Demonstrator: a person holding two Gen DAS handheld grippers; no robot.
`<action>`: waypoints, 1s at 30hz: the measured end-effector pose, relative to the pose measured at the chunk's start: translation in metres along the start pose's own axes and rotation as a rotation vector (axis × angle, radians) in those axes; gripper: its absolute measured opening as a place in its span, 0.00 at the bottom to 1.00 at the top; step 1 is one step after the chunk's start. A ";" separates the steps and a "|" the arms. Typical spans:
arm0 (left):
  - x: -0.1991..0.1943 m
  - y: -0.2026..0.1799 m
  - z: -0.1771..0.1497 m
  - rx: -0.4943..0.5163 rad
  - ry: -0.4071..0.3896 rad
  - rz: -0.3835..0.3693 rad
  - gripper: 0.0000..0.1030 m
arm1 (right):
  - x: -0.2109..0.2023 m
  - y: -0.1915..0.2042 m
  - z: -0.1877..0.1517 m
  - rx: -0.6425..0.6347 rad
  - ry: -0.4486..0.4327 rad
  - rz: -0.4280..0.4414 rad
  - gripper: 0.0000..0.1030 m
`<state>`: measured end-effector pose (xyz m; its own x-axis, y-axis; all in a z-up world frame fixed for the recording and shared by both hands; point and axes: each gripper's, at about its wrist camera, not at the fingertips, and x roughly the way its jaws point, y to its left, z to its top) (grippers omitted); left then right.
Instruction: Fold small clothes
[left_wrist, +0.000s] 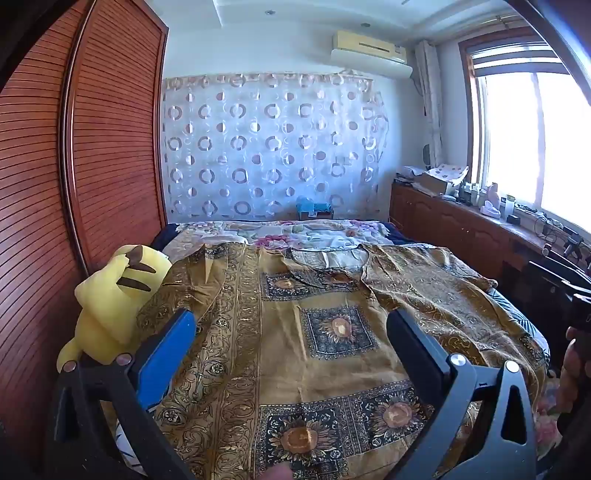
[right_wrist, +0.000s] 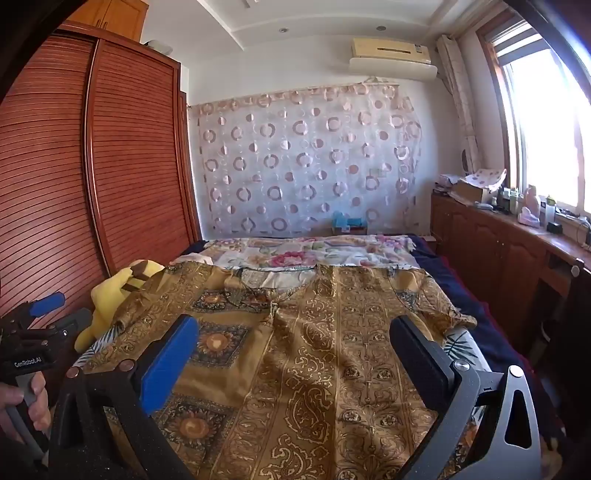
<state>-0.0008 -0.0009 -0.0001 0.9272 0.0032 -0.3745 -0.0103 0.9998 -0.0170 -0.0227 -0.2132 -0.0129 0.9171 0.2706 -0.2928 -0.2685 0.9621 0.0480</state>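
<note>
Both claws stood wide apart, gripping nothing: the left claw (left_wrist: 291, 325) and the right claw (right_wrist: 295, 332) hung just above the brown patterned garment (left_wrist: 332, 332), which lay spread flat on the bed (right_wrist: 295, 254). Only the right view showed the person's left hand (right_wrist: 26, 402) on its handle. A yellow plush toy (left_wrist: 114, 295) sat at the garment's left edge, beside the wardrobe (left_wrist: 110, 129).
</note>
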 end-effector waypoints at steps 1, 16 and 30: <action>0.000 0.000 0.000 -0.001 0.001 -0.001 1.00 | -0.001 0.000 0.000 0.005 -0.013 0.005 1.00; 0.003 -0.001 -0.002 -0.001 0.016 0.005 1.00 | -0.001 0.002 -0.001 0.002 -0.017 0.012 1.00; 0.000 -0.001 -0.001 0.002 0.015 0.006 1.00 | -0.001 0.002 -0.001 0.002 -0.014 0.015 1.00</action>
<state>-0.0009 -0.0017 -0.0012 0.9216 0.0086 -0.3881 -0.0147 0.9998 -0.0129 -0.0245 -0.2112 -0.0135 0.9171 0.2854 -0.2782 -0.2818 0.9580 0.0539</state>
